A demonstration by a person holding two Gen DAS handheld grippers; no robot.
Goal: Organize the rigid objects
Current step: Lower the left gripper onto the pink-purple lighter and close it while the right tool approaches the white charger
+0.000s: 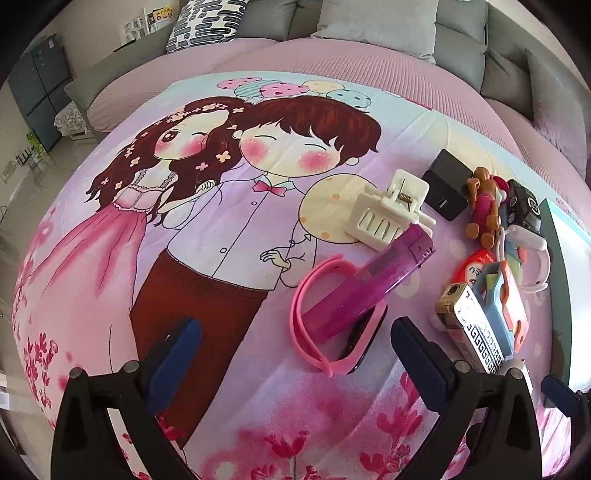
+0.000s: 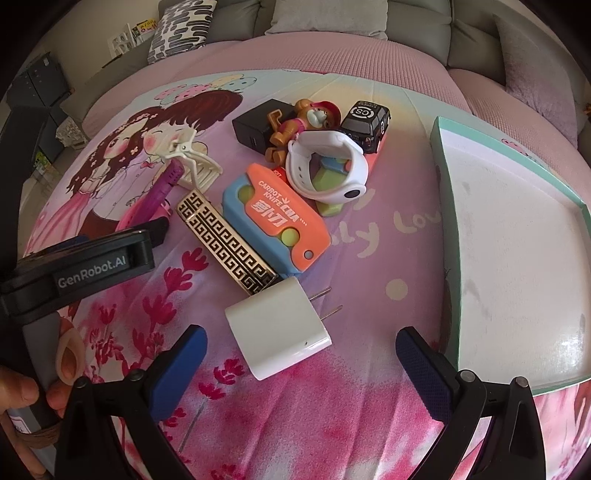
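Both hand-held grippers hover wide open and empty over the bed: the left hand-held gripper [image 1: 295, 343] before a purple lighter [image 1: 365, 284], the right hand-held gripper [image 2: 301, 354] before a white charger plug [image 2: 277, 328].

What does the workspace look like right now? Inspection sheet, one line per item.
Surface: cartoon-print bedsheet over a pink cover.
Job's things: white charger between the right claw's fingers, not gripped; gold-patterned lighter; carrot knife toy; white watch; purple lighter lying on pink watch; hair clip; black charger; bear figure; toy car.
Clutter: nothing seen.
Grippers: left claw open, right claw open, both holding nothing.
Cables: nothing seen.
Surroundings: teal-rimmed tray, nothing in it; grey sofa cushions.
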